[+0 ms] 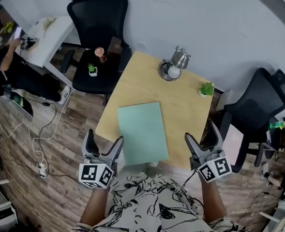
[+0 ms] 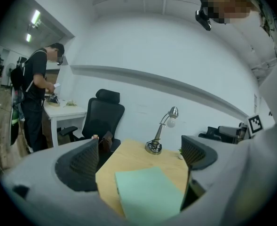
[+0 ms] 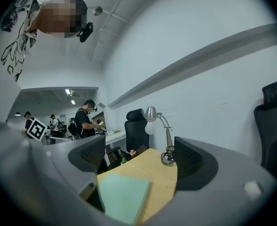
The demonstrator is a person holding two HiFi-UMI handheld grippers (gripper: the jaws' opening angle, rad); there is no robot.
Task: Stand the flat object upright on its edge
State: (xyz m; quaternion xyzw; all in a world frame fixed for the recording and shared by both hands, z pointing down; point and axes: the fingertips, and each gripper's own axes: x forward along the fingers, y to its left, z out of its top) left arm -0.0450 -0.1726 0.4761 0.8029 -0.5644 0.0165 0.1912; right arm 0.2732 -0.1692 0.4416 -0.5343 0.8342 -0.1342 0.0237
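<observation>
A flat pale-green board [image 1: 142, 132] lies face down on the small wooden table [image 1: 147, 81], its near edge at the table's front. It also shows in the left gripper view as the board [image 2: 150, 192] and in the right gripper view as the board [image 3: 124, 197]. My left gripper [image 1: 103, 146] hovers open just off the table's front left corner, beside the board's near left corner. My right gripper [image 1: 203, 140] hovers open at the table's front right edge, apart from the board. Nothing is between either pair of jaws.
A silver desk lamp [image 1: 176, 63] and a small potted plant [image 1: 206, 89] stand at the table's far side. Black office chairs flank it: one chair [image 1: 101, 37] at the far left carrying small items, another chair [image 1: 258, 110] at the right. A person [image 1: 7, 66] stands at a white desk.
</observation>
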